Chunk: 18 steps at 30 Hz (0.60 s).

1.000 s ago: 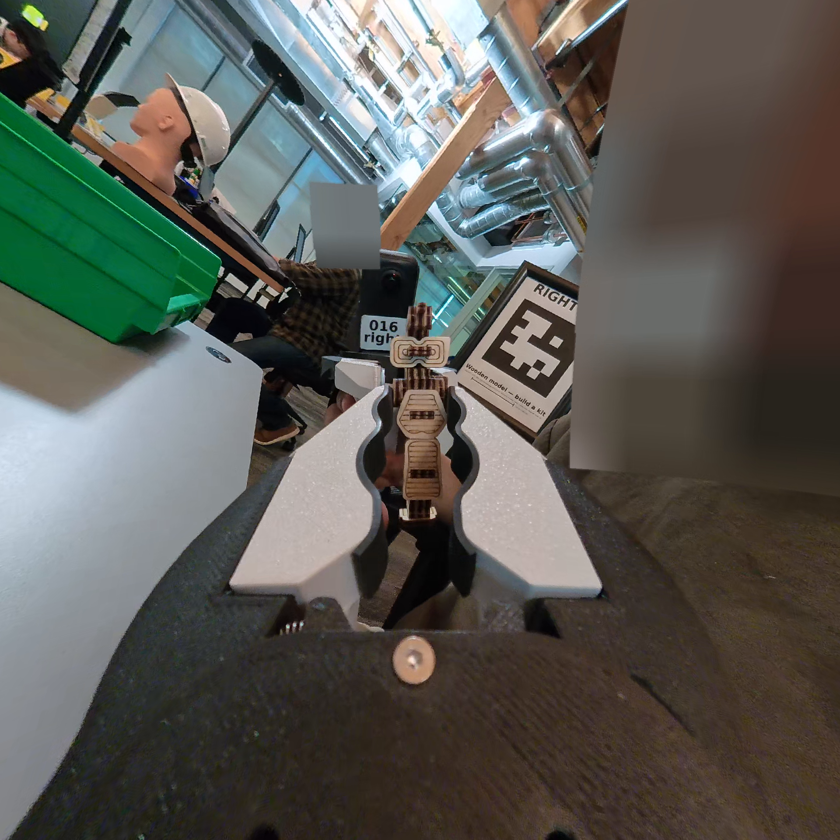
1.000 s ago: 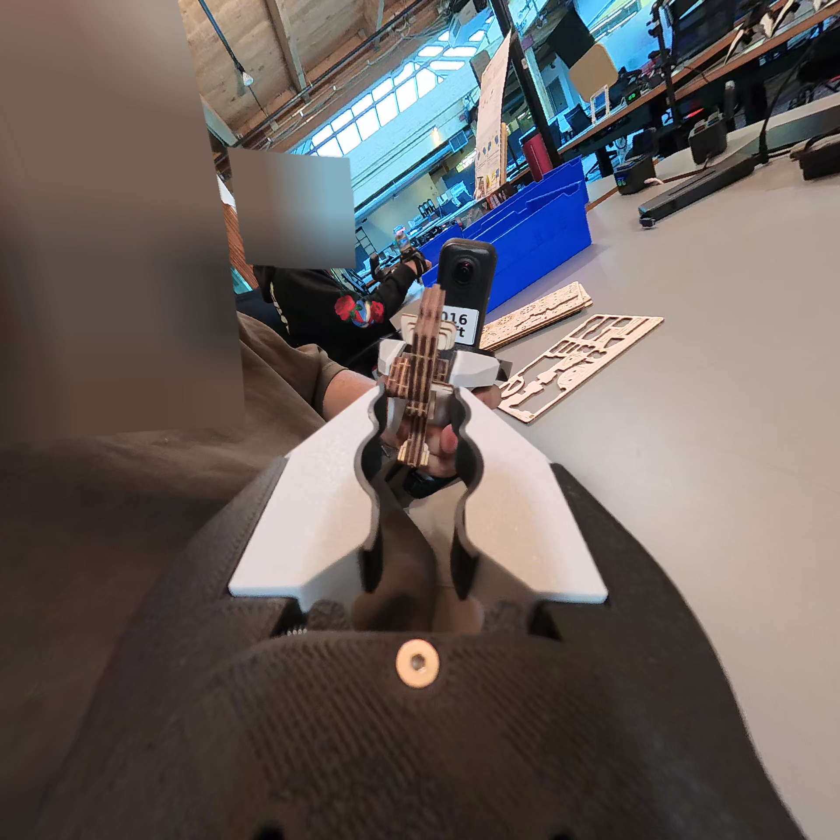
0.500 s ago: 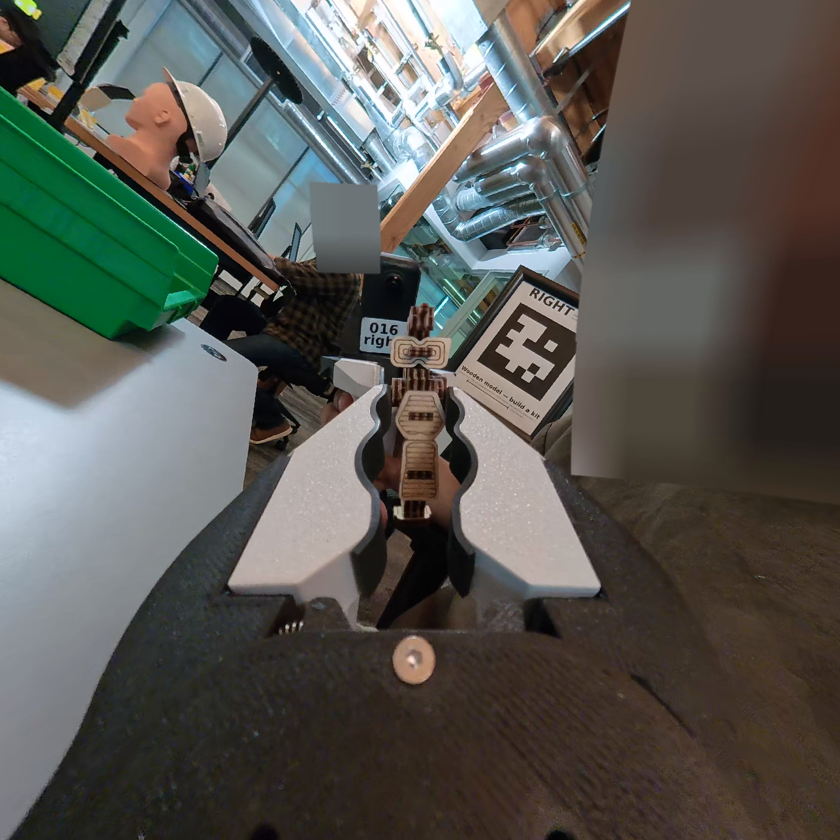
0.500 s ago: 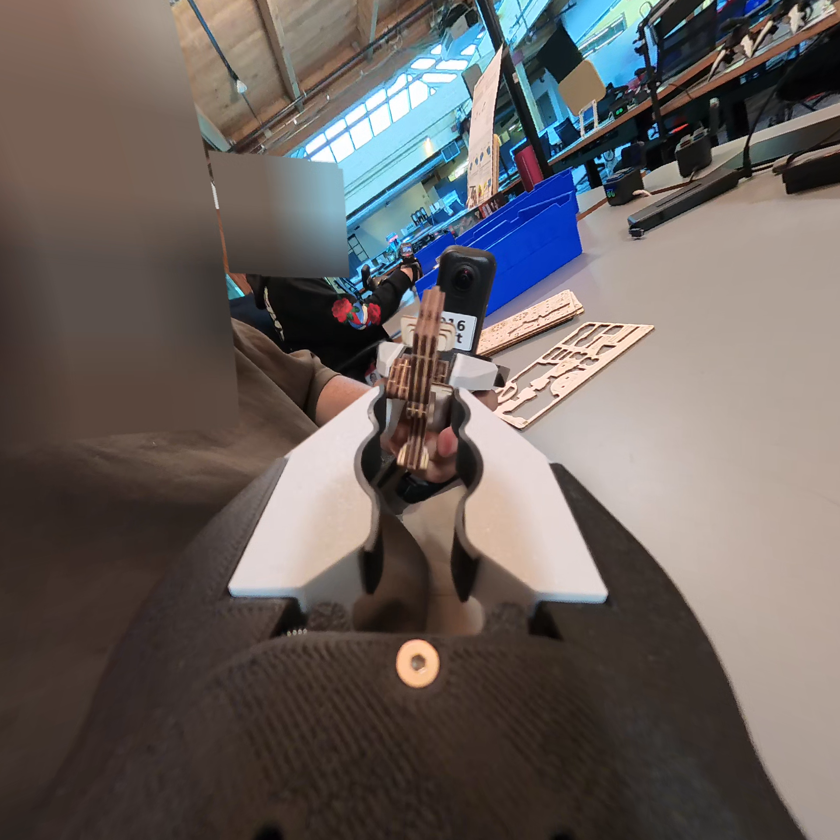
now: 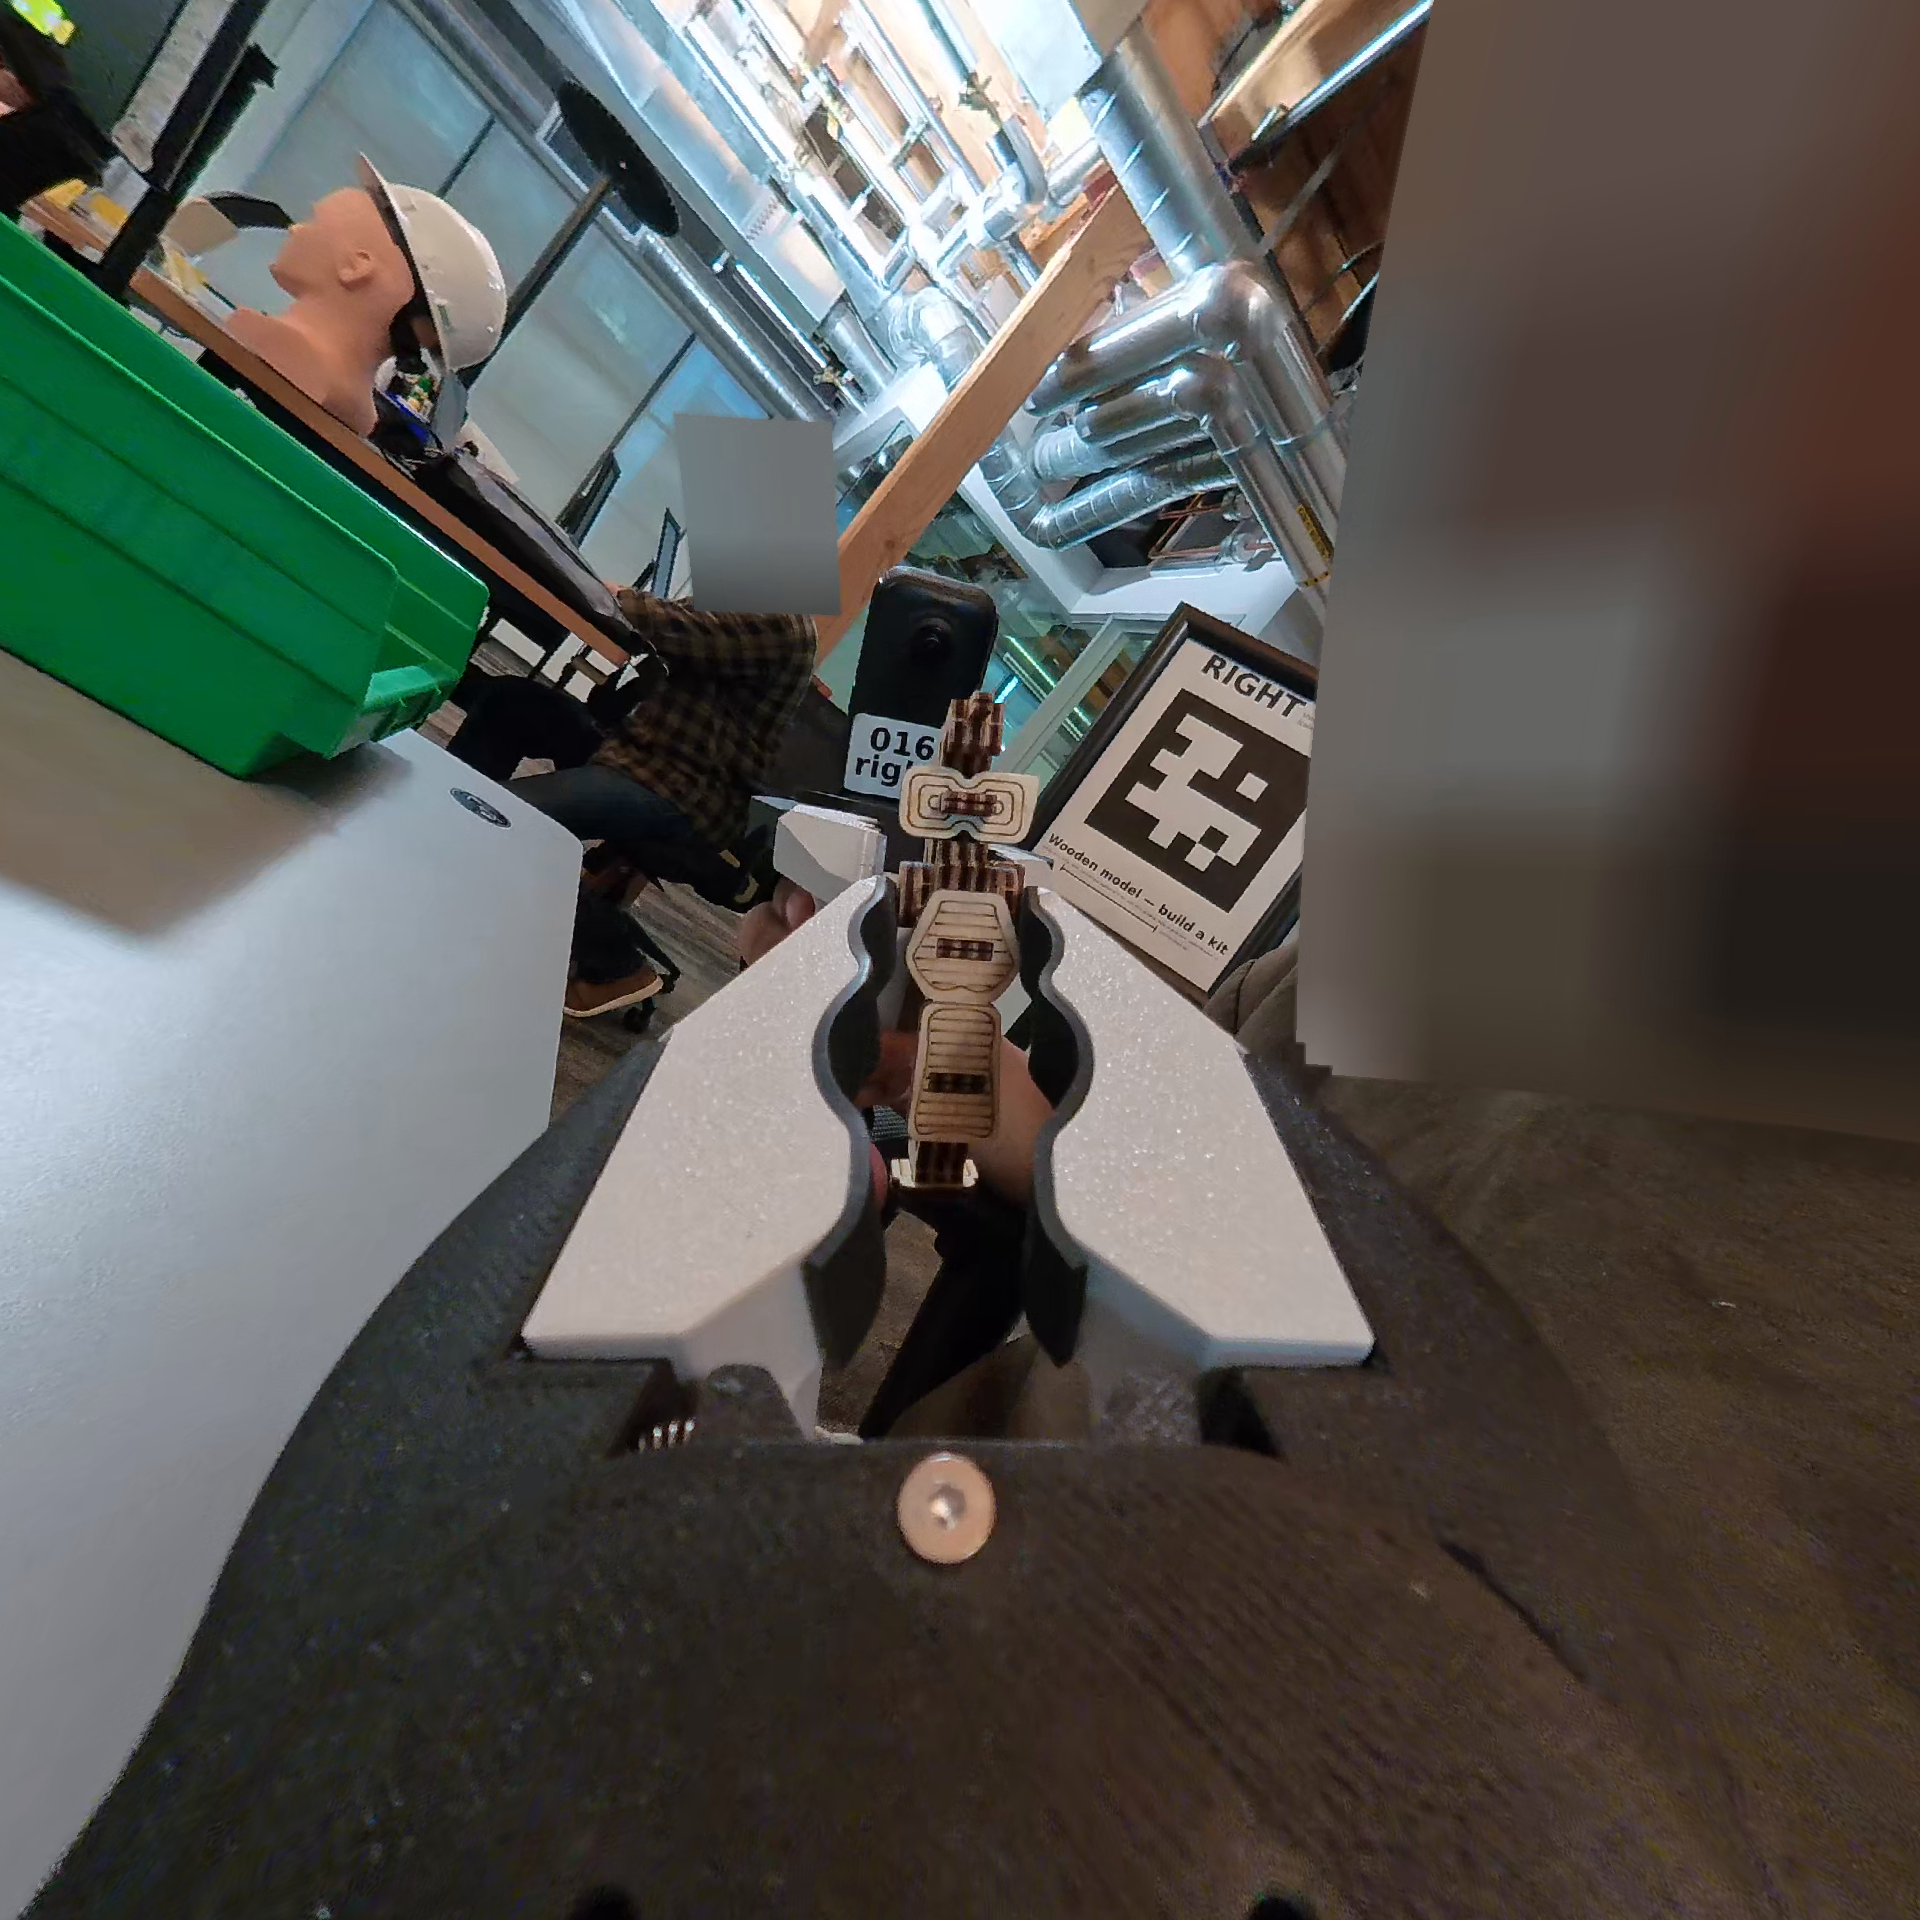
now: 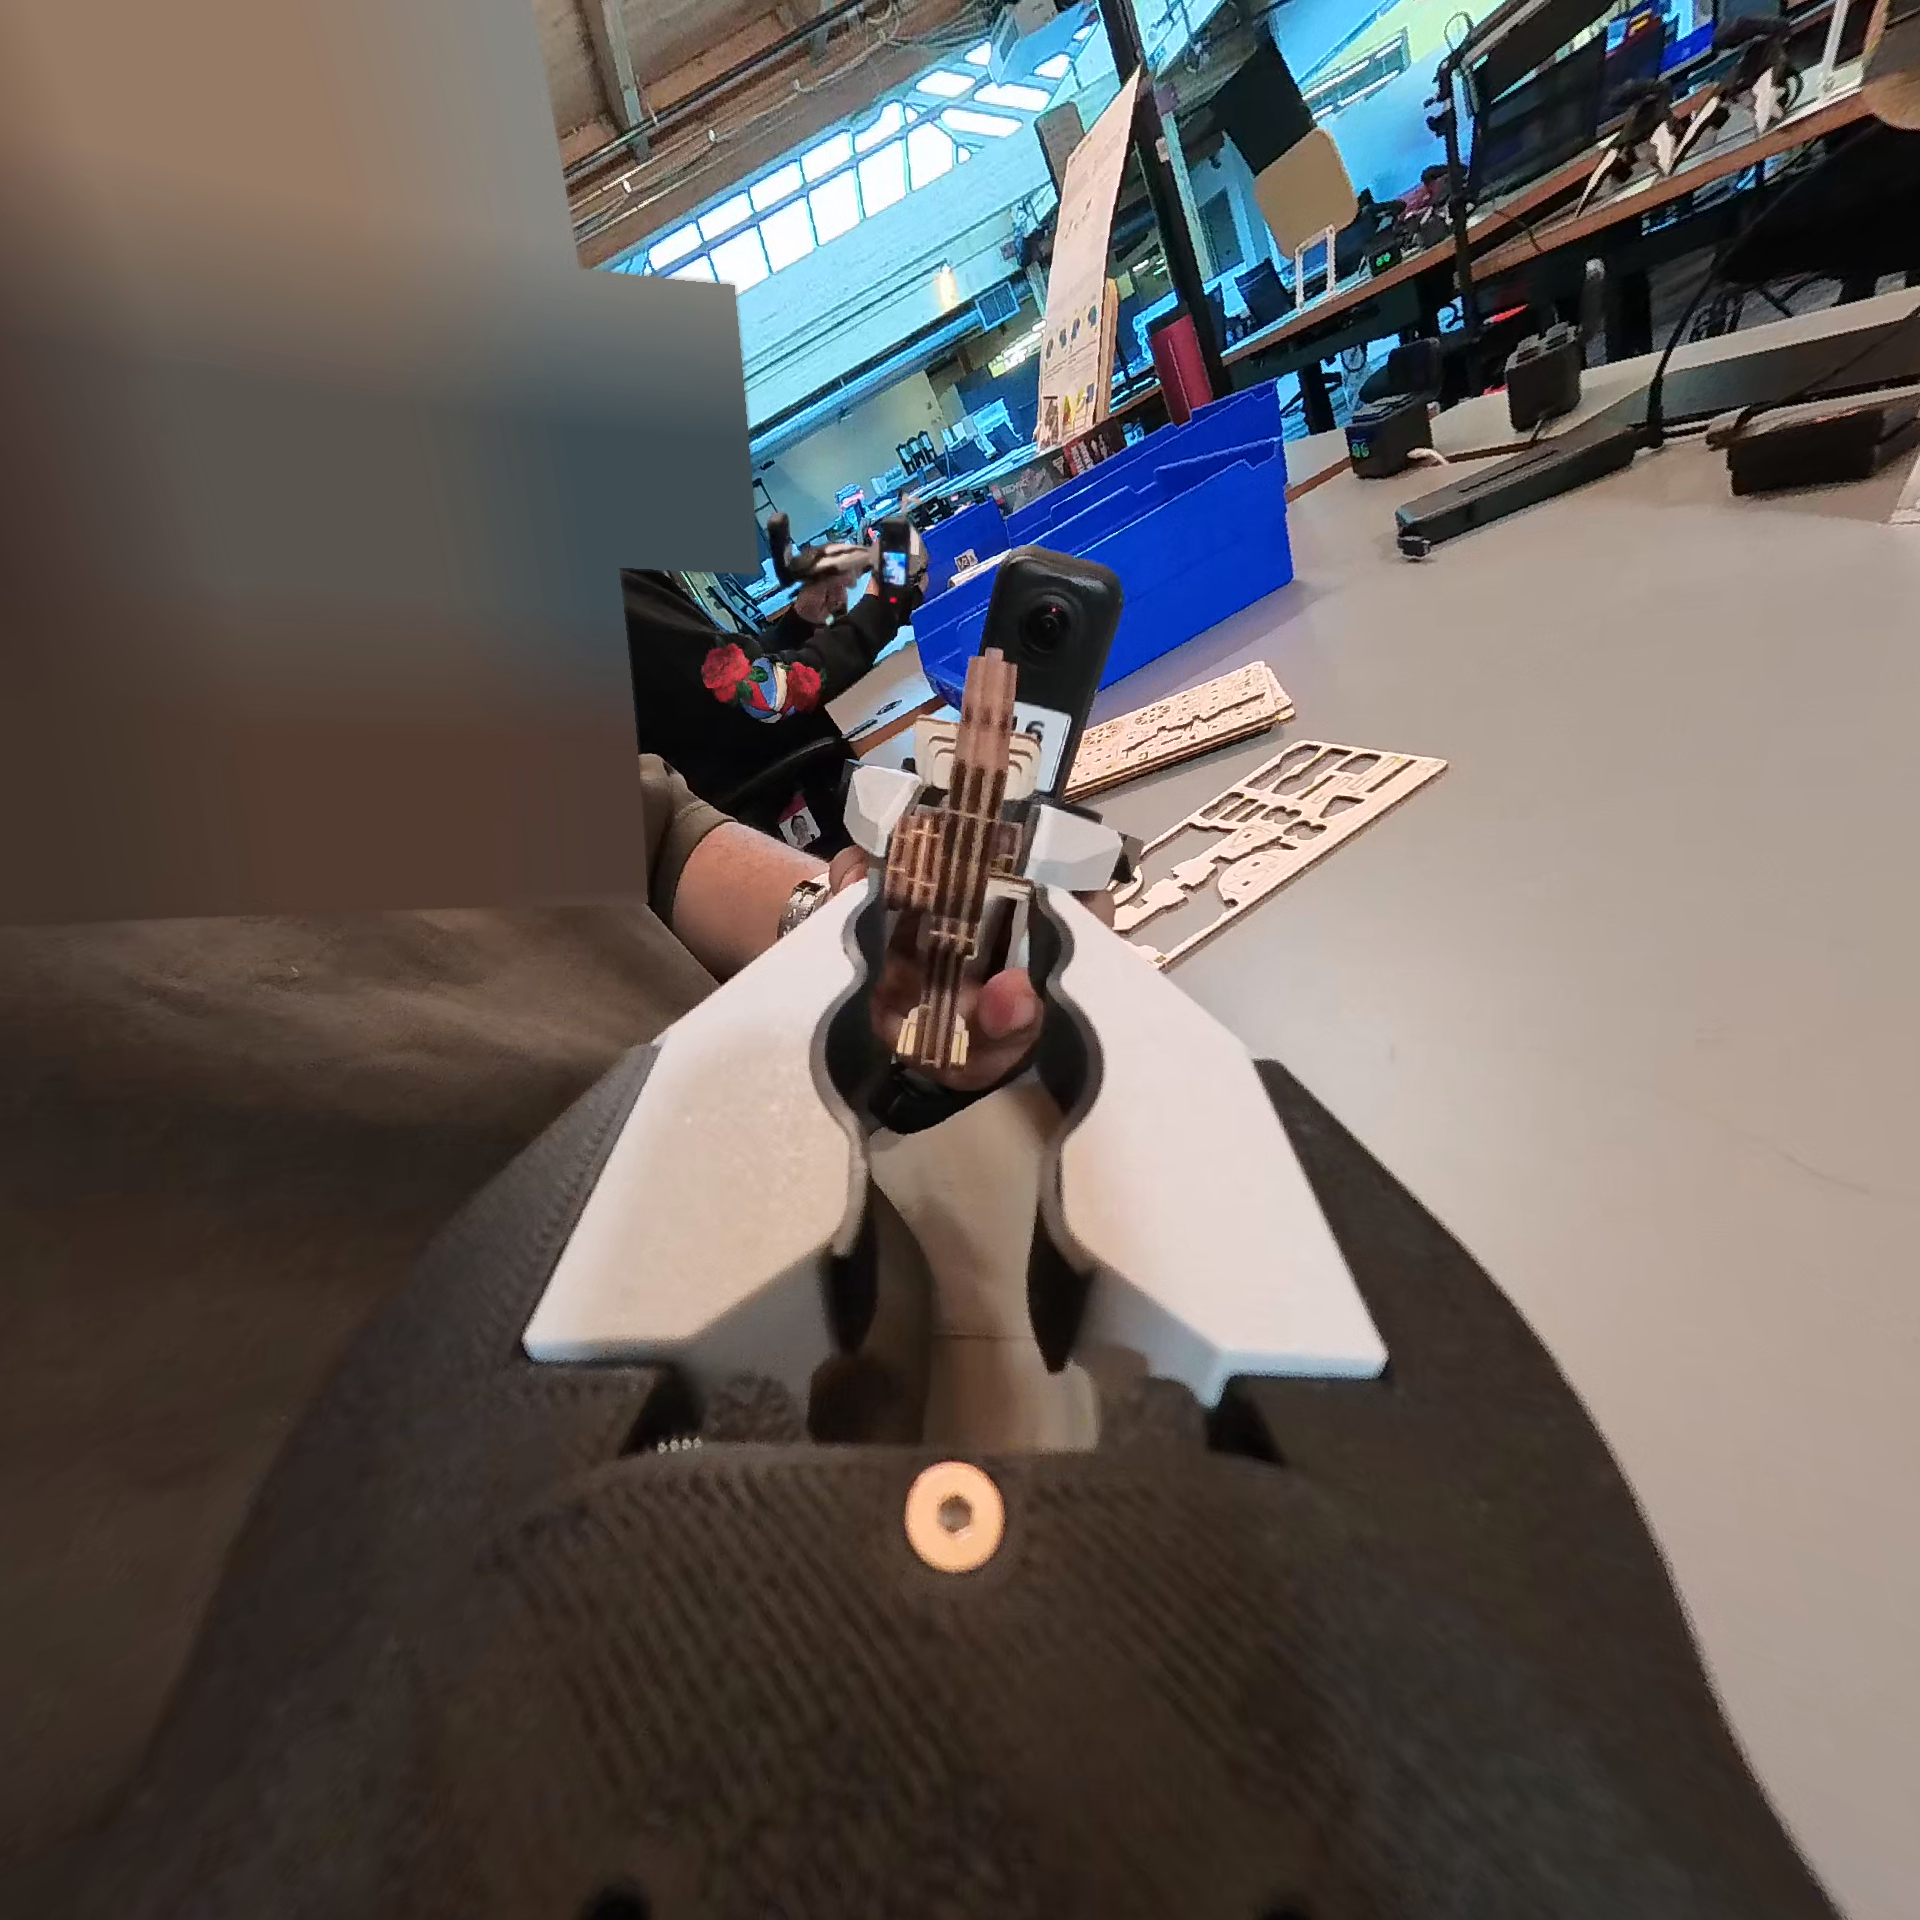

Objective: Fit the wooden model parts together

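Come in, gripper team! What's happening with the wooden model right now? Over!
Both grippers, left and right, shut on the wooden model, held in the air between them. Cut-out wooden sheets lie on the table. Nothing in the way.

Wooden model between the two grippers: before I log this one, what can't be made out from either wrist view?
- Grip contact: in both views the fingers hide where the wooden model is clamped, so which gripper holds it is unclear.
- Joint seating: in the right wrist view the model shows edge-on; its slots are too small to judge.
- Cut-out sheet: the far gripper hides its near end.
- Blue bin: contents hidden by its wall.
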{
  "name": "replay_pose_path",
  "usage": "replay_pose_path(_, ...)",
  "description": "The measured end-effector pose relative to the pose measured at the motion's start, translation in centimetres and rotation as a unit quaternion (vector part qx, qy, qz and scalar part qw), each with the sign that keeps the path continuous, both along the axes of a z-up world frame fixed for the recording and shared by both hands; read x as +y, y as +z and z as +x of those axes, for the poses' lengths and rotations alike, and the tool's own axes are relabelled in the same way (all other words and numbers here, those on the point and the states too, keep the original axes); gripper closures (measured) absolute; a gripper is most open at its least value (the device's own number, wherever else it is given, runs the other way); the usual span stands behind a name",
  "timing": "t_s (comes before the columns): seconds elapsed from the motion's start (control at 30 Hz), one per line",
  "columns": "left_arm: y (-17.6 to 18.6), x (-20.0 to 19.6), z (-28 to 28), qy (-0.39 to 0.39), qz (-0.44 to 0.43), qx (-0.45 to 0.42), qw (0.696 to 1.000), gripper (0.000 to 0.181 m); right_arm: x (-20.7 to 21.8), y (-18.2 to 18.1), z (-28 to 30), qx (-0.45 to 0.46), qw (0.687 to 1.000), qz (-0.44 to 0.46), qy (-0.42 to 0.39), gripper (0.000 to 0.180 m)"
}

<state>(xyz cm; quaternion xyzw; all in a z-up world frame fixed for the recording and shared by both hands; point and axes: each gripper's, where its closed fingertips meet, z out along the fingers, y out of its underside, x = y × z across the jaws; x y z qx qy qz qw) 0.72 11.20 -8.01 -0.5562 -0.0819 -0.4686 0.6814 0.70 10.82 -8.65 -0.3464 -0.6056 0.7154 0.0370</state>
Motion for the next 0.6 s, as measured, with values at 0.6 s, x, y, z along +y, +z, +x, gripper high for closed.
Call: replay_pose_path(0.6, 0.16, -0.08, -0.07, -0.004, 0.004, -0.01, 1.0, 0.161, -0.01, 0.24, -0.17, 0.004, 1.0, -0.008, -0.005, 0.154)
